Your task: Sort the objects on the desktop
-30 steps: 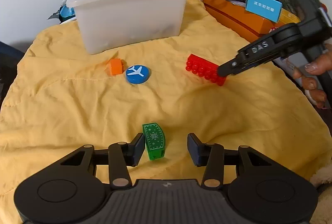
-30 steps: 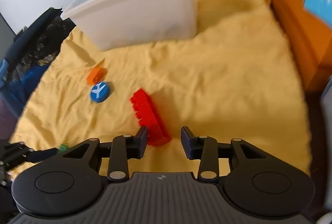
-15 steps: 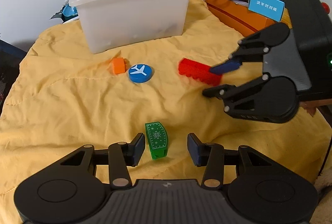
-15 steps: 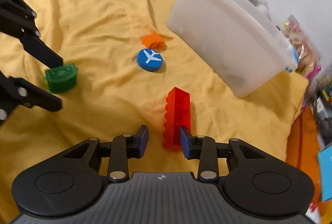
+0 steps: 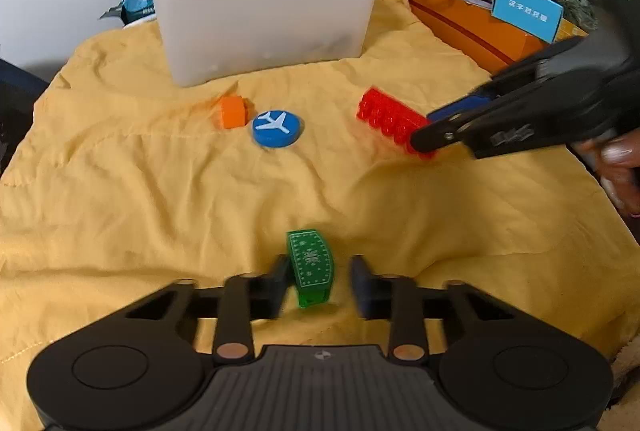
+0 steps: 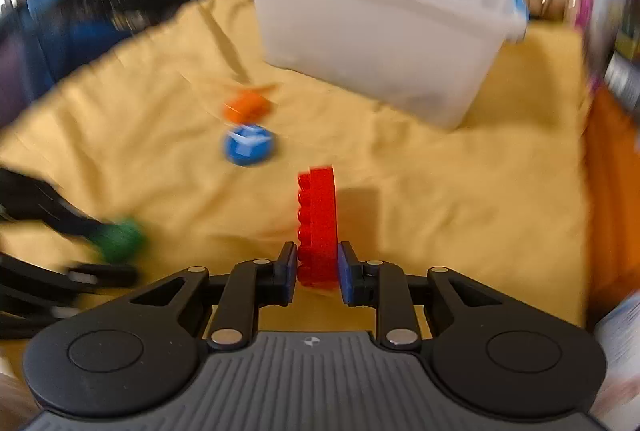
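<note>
A green patterned block (image 5: 310, 267) lies on the yellow cloth (image 5: 160, 199) between the fingers of my open left gripper (image 5: 319, 285), close against the left finger. A long red studded brick (image 6: 318, 215) stands on its edge, and my right gripper (image 6: 317, 276) is shut on its near end. In the left wrist view that red brick (image 5: 390, 119) sits at the tips of the right gripper (image 5: 424, 135). An orange block (image 5: 232, 111) and a blue disc with a white plane (image 5: 276, 127) lie side by side in front of the white plastic bin (image 5: 264, 15).
The white bin (image 6: 380, 43) stands at the far edge of the cloth. An orange box (image 5: 472, 27) with a blue card (image 5: 524, 9) borders the right side. Bags and toy clutter sit behind the bin. A hand (image 5: 620, 167) holds the right gripper.
The right gripper has turned and narrowed its fingers onto the red brick, which now stands on edge. The left gripper has crept forward, so the green block sits deeper between its fingers.
</note>
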A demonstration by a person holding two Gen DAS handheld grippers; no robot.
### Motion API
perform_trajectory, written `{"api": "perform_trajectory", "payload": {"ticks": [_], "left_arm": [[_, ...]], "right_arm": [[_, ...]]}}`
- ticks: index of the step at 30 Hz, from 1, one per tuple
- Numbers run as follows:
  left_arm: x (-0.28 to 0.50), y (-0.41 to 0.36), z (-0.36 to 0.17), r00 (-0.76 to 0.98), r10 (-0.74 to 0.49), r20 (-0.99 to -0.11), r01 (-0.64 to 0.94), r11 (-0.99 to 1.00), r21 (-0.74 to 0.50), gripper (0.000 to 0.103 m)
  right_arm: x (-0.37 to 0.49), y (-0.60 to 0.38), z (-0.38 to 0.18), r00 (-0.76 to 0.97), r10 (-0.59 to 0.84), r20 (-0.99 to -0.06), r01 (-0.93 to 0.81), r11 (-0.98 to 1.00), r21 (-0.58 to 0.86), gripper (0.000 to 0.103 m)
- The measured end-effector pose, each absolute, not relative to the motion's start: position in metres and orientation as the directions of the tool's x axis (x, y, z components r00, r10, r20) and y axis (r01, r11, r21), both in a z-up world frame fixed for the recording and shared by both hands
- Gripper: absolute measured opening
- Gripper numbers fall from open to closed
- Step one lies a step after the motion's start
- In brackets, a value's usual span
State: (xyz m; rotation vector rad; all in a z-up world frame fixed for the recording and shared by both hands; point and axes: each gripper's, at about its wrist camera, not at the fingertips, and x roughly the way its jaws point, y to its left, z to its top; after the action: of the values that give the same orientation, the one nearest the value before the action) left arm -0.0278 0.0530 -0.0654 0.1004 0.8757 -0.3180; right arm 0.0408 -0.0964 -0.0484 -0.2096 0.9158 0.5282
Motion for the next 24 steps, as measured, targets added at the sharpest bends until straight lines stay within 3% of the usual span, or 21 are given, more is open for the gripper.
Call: {"api": "perform_trajectory", "payload": {"ticks": [3, 6, 9, 13, 16, 18, 22, 23, 24], "left_arm": [[-0.026, 0.059, -0.064, 0.598, -0.243, -0.764, 0.292, 0.954, -0.075, 0.028], [-0.024, 0.062, -0.065, 0.597, -0.237, -0.766, 0.275, 0.958, -0.082, 0.028], [-0.023, 0.060, -0.064, 0.600, -0.233, -0.766, 0.278, 0.958, -0.074, 0.028], [-0.019, 0.061, -0.064, 0.595, -0.240, -0.767, 0.270, 0.959, -0.090, 0.028], [-0.017, 0.061, -0.064, 0.592, -0.241, -0.769, 0.278, 0.957, -0.086, 0.028], [-0.016, 0.061, -0.066, 0.589, -0.243, -0.771, 0.279, 0.956, -0.089, 0.028], [-0.017, 0.062, -0.065, 0.584, -0.264, -0.768, 0.294, 0.950, -0.103, 0.024], [-0.018, 0.061, -0.064, 0.580, -0.274, -0.767, 0.302, 0.947, -0.110, 0.024], [-0.018, 0.060, -0.063, 0.579, -0.282, -0.765, 0.310, 0.944, -0.113, 0.024]], "right_arm": [[0.041, -0.107, -0.048, 0.387, 0.467, -0.795, -0.442, 0.851, 0.284, 0.024], [0.045, -0.122, -0.060, 0.350, 0.500, -0.792, -0.359, 0.853, 0.380, 0.024], [0.044, -0.131, -0.060, 0.394, 0.461, -0.795, -0.335, 0.878, 0.343, 0.036], [0.038, -0.122, -0.049, 0.516, 0.320, -0.794, -0.380, 0.917, 0.122, 0.041], [0.035, -0.119, -0.043, 0.526, 0.363, -0.769, -0.441, 0.890, 0.118, 0.042], [0.032, -0.108, -0.044, 0.535, 0.351, -0.769, -0.480, 0.875, 0.066, 0.051], [0.034, -0.092, -0.066, 0.495, 0.314, -0.810, -0.522, 0.853, 0.012, 0.048], [0.034, -0.089, -0.072, 0.482, 0.298, -0.824, -0.535, 0.845, -0.007, 0.036], [0.031, -0.089, -0.073, 0.497, 0.301, -0.814, -0.545, 0.838, -0.023, 0.030]]}}
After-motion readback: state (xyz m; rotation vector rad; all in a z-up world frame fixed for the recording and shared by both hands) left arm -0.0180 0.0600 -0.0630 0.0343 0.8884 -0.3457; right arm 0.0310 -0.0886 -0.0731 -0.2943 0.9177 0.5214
